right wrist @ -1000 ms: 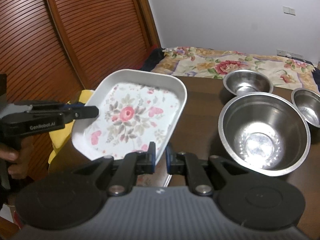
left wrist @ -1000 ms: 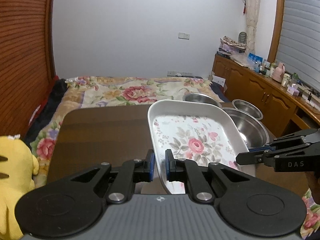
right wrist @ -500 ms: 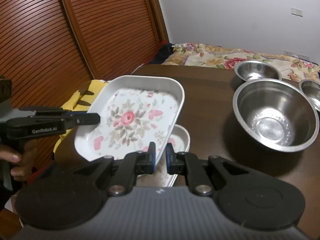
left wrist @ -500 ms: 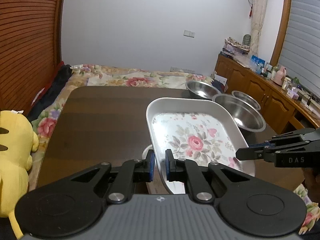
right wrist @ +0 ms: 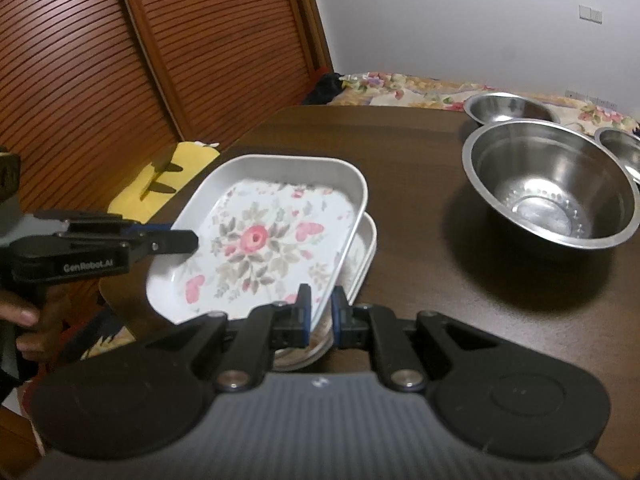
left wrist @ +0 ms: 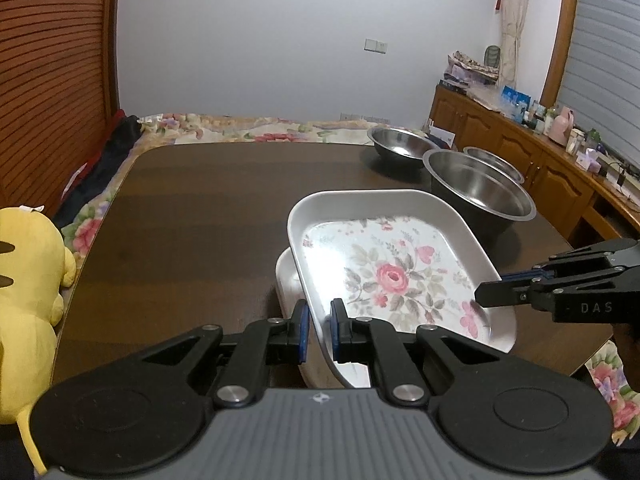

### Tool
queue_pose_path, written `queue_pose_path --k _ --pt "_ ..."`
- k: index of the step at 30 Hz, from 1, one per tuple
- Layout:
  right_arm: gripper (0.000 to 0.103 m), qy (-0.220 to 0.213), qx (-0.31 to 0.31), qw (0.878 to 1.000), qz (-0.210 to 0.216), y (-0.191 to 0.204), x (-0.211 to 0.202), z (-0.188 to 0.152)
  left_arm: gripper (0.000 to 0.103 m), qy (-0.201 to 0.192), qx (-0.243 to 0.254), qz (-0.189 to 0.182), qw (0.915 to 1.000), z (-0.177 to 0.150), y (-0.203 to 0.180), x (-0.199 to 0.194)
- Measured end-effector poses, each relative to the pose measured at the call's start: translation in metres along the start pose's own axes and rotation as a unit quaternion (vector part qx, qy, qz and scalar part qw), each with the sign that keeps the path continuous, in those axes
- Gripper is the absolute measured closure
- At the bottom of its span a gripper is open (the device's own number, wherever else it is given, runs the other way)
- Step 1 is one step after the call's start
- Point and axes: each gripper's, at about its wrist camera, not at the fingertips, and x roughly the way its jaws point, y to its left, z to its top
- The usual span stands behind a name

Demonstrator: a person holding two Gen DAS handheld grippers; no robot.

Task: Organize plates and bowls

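Note:
A white rectangular tray with a pink rose pattern hangs tilted just above a second white plate that lies on the dark wooden table. My left gripper is shut on the tray's near rim. My right gripper is shut on the opposite rim, and its tips show at the right of the left wrist view. In the right wrist view the rose tray covers most of the lower plate, with the left gripper at its far side.
Three steel bowls stand at the table's far right: a large one, a medium one behind it and a small one. A yellow plush toy lies off the table's left edge. A bed with a floral cover lies beyond.
Both grippers have carried the rose tray down and toward the table's near side. The lower plate has come into view beneath it.

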Motion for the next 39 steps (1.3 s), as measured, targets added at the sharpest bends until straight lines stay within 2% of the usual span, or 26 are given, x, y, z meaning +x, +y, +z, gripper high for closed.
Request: queue_pose_path --k 19,29,39 --pt "0.091 -0.008 0.002 1.000 -0.008 0.002 0.007 -0.003 0.091 0.005 0.019 0.015 0.9997 -0.005 -0.008 0.012" --pt "0.087 -0.022 -0.001 1.000 -0.017 0.008 0.008 -0.012 0.091 0.000 0.051 0.046 0.9977 -0.007 -0.013 0.016" --pt "0.087 -0.038 -0.005 0.999 -0.023 0.009 0.010 -0.016 0.091 0.003 0.041 0.045 0.9981 -0.013 -0.006 0.021"
